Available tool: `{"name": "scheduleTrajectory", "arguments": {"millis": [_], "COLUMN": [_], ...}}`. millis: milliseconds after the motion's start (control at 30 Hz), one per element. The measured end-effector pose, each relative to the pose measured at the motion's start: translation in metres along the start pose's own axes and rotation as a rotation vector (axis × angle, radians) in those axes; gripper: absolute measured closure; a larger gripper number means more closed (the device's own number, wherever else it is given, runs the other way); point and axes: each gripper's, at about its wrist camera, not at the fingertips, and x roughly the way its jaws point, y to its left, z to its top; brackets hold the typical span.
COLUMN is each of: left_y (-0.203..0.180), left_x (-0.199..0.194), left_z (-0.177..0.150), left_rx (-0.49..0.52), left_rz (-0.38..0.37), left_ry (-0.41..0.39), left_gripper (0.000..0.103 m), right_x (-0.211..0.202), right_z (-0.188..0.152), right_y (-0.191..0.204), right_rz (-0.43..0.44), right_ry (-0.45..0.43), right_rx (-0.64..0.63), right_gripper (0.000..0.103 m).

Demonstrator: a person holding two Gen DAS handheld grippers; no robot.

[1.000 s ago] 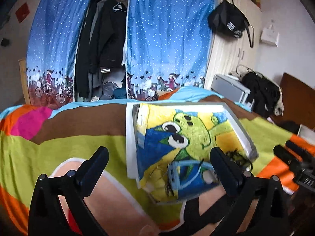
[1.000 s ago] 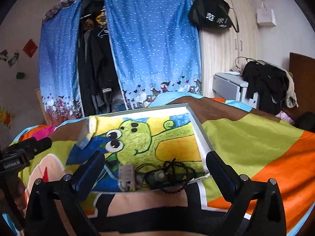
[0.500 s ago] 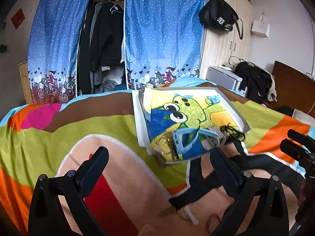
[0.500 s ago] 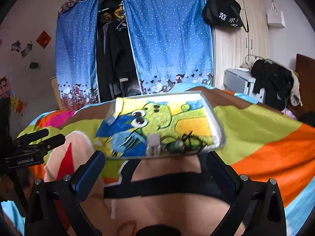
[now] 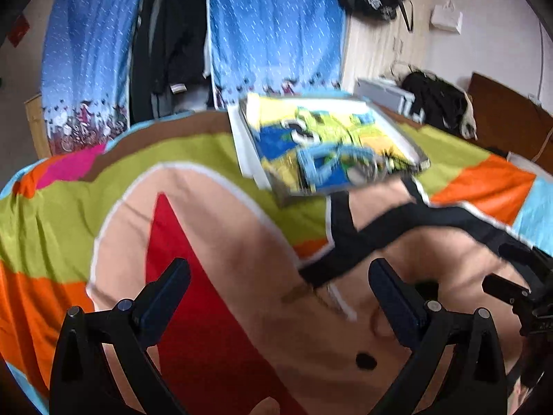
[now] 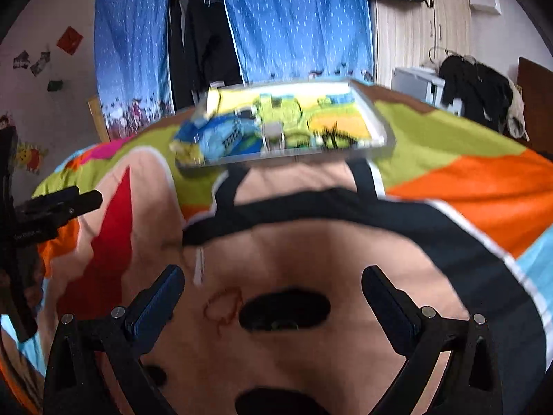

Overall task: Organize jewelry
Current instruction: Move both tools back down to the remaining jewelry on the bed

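The left hand-held gripper (image 5: 278, 287) has its black, blue-padded fingers spread wide, gripping nothing; the right hand-held gripper (image 6: 273, 292) is likewise splayed and empty. Both hover over a soft, wrinkled cartoon-print bedspread (image 6: 449, 180). Between the right one's fingers lies a thin reddish loop bracelet (image 6: 223, 307), just beside a slim white strip (image 6: 198, 268). Farther off sits a shallow rectangular tray (image 6: 375, 117), blurred, holding a tangle of dark beaded jewelry (image 6: 333, 136).

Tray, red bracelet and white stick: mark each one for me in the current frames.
Tray (image 6: 378, 122): right wrist view, on its right rim.
Red bracelet (image 6: 223, 307): right wrist view, on the thin red loop lying on the bedspread.
White stick (image 6: 198, 266): right wrist view, on the middle of its blurred length.
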Motion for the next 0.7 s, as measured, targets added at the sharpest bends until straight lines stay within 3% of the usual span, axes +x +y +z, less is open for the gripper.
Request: {"name": "scheduleTrajectory", "arguments": {"millis": [367, 700], "left_y": [-0.010, -0.019], "left_x": [0.020, 0.042], "left_z": [-0.036, -0.052], "left_rx": [0.075, 0.105], "left_rz": [-0.015, -0.051], "left_ry": [0.123, 0.218], "left_gripper": [0.002, 0.002], "right_x": [0.018, 0.036], "right_z": [-0.046, -0.065], "right_y": [-0.009, -0.011], "right_rz": [0.005, 0.031], "right_ry": [0.123, 0.208], "right_rx": [0.011, 0.018], "right_gripper": [0.000, 0.000]}}
